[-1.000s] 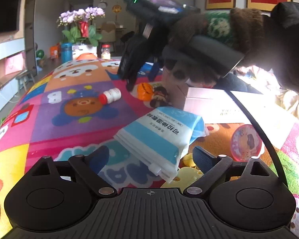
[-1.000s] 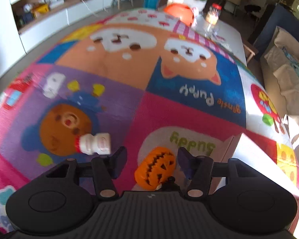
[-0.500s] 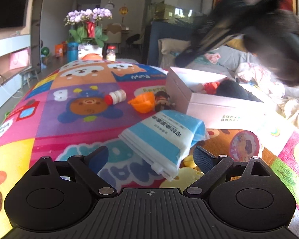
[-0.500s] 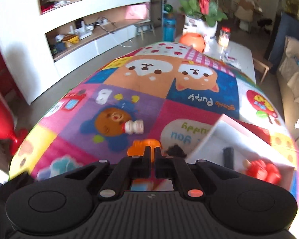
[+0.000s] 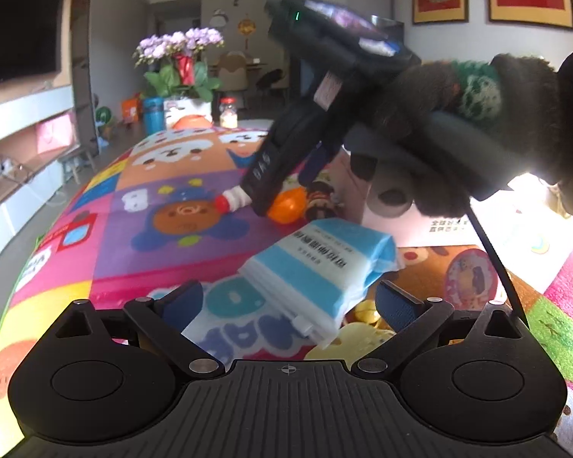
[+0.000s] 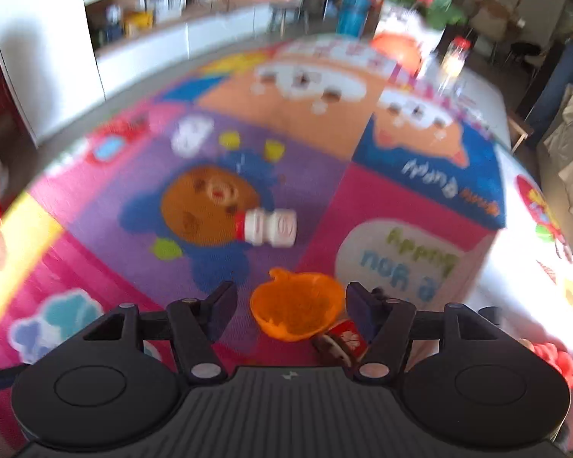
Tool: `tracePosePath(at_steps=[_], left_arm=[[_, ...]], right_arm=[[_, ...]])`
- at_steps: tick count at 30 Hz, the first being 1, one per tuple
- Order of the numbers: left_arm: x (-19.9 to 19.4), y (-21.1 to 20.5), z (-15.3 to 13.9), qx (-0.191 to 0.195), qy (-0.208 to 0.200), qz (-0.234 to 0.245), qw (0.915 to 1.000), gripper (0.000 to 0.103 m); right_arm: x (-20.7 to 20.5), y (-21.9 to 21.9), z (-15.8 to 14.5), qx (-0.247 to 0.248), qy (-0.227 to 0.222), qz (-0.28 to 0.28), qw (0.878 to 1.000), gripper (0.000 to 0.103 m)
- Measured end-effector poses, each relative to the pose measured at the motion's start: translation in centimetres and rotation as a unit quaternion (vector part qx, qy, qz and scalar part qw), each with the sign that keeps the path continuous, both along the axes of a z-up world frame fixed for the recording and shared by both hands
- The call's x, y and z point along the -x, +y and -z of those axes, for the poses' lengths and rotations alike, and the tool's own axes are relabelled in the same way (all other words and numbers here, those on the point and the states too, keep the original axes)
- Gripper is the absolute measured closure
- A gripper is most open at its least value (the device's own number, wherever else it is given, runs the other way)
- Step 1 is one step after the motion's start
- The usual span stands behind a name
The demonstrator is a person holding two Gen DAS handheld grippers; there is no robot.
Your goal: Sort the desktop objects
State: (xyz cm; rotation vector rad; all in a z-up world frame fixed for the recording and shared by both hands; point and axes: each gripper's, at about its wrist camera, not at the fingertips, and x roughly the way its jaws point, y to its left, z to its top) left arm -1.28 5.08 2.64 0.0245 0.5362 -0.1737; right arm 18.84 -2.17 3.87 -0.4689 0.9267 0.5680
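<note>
Your left gripper (image 5: 288,299) is matte black with blue finger pads (image 5: 395,303) and silver screws. Your right gripper (image 6: 289,301) matches; your right hand (image 5: 473,122) wears a fuzzy dark brown glove with a green-and-white cuff.

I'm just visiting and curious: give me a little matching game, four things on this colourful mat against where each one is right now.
Things:
1. orange pumpkin cup
2. small white bottle
3. blue-and-white packet
4. white box

Places:
A. on its side by the brown bear picture
B. just ahead of the open left claw
C. between the open fingers of the right claw
D. right of the doll

Pairs: 1-C, 2-A, 3-B, 4-D
</note>
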Motion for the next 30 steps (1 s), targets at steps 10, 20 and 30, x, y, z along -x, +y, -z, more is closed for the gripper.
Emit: tracePosePath(at_steps=[10, 20, 30], left_arm=[[1.0, 0.1, -0.8, 0.031, -0.024, 0.02, 0.999, 0.003], [0.2, -4.8, -1.9, 0.008, -0.033, 0.073, 0.9967, 0.003], [-7.9, -3.0, -3.9, -0.044, -0.003, -0.028, 0.9986, 0.019]], right_arm=[[5.2, -4.8, -4.4, -0.059, -0.031, -0.03, 0.997, 0.094], [15.5, -19.3, -6.0, -0.117, -0.085, 0.06, 0.988, 0.092], [19.9, -20.3, -0.6, -0.166, -0.094, 0.057, 0.98, 0.041]])
